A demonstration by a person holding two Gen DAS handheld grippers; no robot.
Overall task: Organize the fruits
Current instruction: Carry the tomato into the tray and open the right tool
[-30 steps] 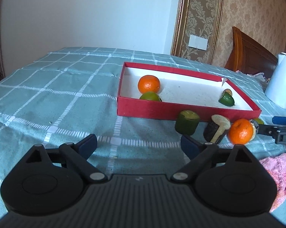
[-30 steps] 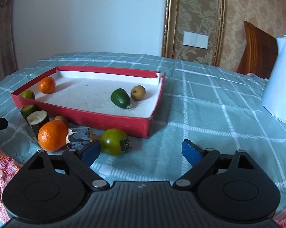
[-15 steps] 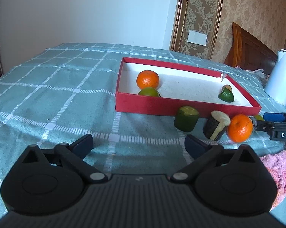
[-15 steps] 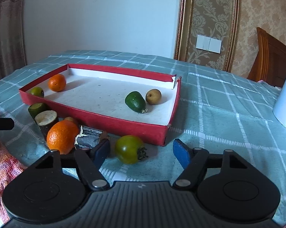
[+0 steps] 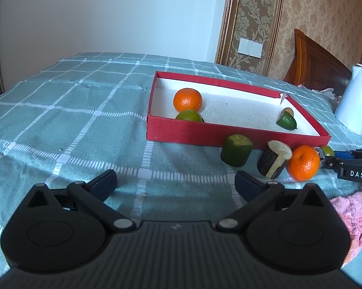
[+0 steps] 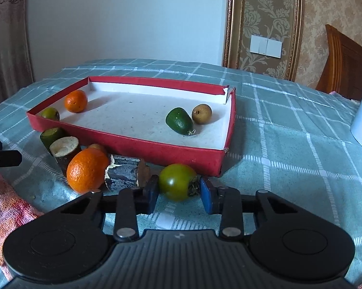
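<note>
A red box (image 6: 161, 151) with a white floor holds an orange (image 6: 75, 101), a green citrus (image 6: 50, 113), a dark green fruit (image 6: 179, 120) and a brown round fruit (image 6: 201, 113). In front of it on the cloth lie an orange (image 6: 87, 170), cut dark pieces (image 6: 126, 172) and a green round fruit (image 6: 178, 181). My right gripper (image 6: 179, 192) has its blue pads on both sides of that green fruit, nearly touching it. My left gripper (image 5: 174, 184) is open and empty over bare cloth, left of a green cut piece (image 5: 236, 149) and an orange (image 5: 303, 166).
A teal checked cloth (image 5: 72, 120) covers the table. A white jug (image 5: 355, 98) stands at the right beyond the box. A pink towel (image 6: 5, 207) lies at the near edge between the grippers. A wooden chair (image 6: 344, 62) stands behind.
My right gripper has moved forward and left and narrowed its jaws around the green round fruit. The left gripper has shifted only slightly and stays open.
</note>
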